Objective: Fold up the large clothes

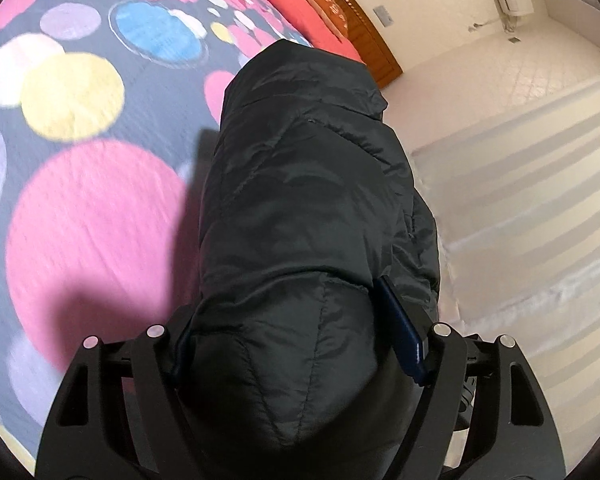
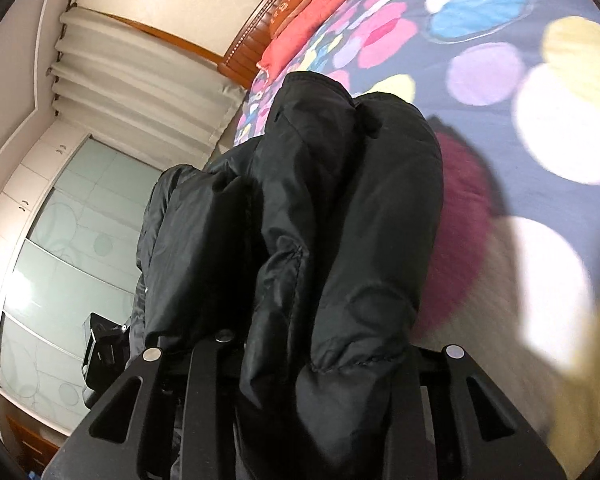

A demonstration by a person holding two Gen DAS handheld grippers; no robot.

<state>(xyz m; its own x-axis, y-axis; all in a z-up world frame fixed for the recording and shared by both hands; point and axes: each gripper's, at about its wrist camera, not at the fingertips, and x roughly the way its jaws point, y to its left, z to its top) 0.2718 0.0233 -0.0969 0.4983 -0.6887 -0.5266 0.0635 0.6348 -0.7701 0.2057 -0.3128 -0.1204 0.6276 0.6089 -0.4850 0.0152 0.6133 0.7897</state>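
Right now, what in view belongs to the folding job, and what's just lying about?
Job:
black puffer jacket
left gripper
right gripper
bedspread, the folding surface

Lying about:
red pillows
curtains
wardrobe

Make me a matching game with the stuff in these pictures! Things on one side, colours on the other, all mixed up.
Things:
1. puffy jacket
2. pillow at the head of the bed
3. headboard
4. curtain

Colours:
A. brown wood
B. white
C. black
D. coral red

Pairs: 1-C, 2-D, 3-A, 4-B

Bonus: the left gripper and the right gripper are both pinching the jacket.
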